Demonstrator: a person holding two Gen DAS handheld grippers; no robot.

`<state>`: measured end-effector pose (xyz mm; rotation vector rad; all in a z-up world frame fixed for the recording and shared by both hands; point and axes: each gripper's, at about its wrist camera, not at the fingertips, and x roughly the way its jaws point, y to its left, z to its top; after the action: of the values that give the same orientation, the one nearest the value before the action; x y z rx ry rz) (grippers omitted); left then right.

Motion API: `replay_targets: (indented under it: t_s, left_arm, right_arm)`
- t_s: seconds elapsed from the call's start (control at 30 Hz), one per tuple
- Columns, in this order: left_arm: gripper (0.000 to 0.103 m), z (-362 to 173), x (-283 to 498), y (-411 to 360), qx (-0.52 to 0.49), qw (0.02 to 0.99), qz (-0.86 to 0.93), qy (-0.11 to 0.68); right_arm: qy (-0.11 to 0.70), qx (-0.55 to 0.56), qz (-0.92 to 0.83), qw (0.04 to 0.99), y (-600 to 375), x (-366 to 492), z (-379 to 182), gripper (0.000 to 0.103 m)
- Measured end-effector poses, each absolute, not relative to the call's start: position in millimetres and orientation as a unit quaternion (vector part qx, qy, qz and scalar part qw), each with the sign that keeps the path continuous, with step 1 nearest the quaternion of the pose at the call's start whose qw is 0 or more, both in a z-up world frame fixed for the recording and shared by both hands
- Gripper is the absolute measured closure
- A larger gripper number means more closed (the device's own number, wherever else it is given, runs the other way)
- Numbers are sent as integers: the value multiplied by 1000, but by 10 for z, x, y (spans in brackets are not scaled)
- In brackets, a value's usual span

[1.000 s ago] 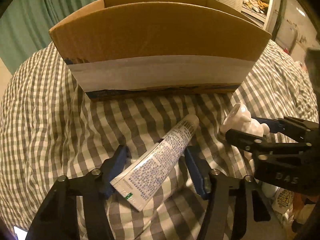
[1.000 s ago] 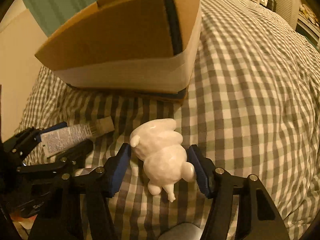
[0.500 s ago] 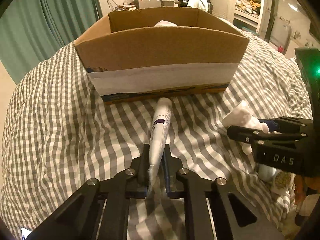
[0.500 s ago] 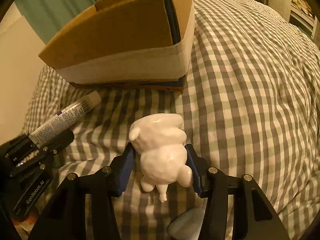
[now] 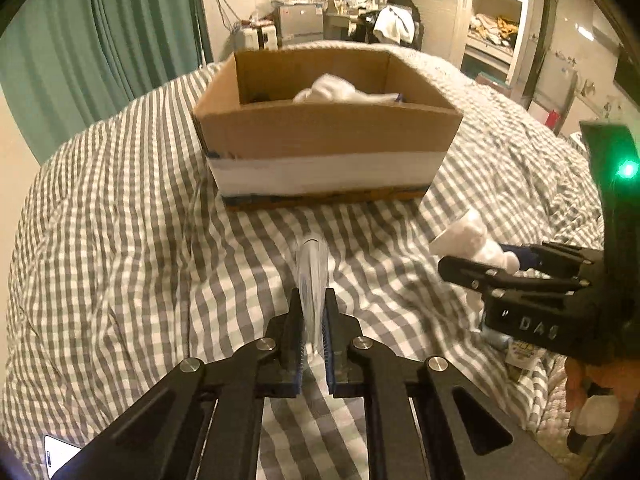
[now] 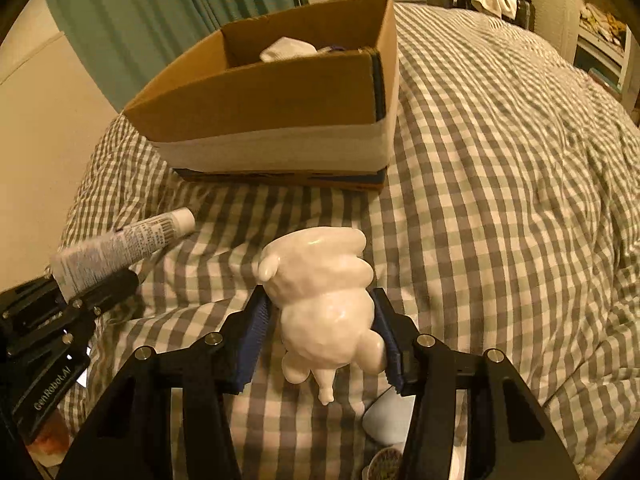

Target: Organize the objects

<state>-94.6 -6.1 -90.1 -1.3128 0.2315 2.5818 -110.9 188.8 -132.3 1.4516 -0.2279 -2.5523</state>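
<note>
My left gripper point(image 5: 311, 304) is shut on a white printed tube point(image 5: 311, 276), held edge-on above the checked bedcover, cap pointing toward the cardboard box point(image 5: 324, 132). From the right wrist view the same tube point(image 6: 120, 244) sticks out of the left gripper point(image 6: 96, 280) at the left. My right gripper point(image 6: 322, 312) is shut on a glossy white figurine point(image 6: 324, 292), lifted off the bed; the figurine point(image 5: 472, 240) also shows at right in the left wrist view. The open box point(image 6: 280, 112) stands ahead with a white cloth point(image 5: 340, 90) inside.
The checked bedcover point(image 6: 500, 160) spreads on all sides. Small items lie under the right gripper: a pale rounded object point(image 6: 388, 420) and a round lid point(image 6: 386, 460). A phone corner point(image 5: 60, 456) sits at lower left. Green curtains point(image 5: 100, 40) and cluttered furniture stand behind.
The left gripper closed on the tube and lifted it, turning it edge-on. The right gripper closed on the figurine and raised it. Both views drew back and up, showing the box's inside.
</note>
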Motion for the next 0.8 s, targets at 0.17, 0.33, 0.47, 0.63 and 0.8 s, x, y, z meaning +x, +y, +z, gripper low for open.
replay_targets:
  t_s: [0.17,0.33,0.47,0.63,0.8]
  left_arm:
    - [102,-751,-884,-52,-431,122,890,87]
    - [102,-754,-896,-44,-432,132,888,86]
    - [93,-879,-923,39,-444,130,881,102]
    - [61,-1069,-992,158,-471,128,868,89]
    - [47,-1155,-1107,364,-484,131,862,74]
  right_arm:
    - [-66,478,-870,98,1844,-1046,-1185,53]
    - [-61,467,-877,96,1929,-1012,-1080,53]
    - [-59,465,-879,87,1968,-949,-1052,53]
    - [-75,469,-877,66,2133,-1003,-1109,53]
    - [-86,467,-879,29,2461,-989,-1137,53]
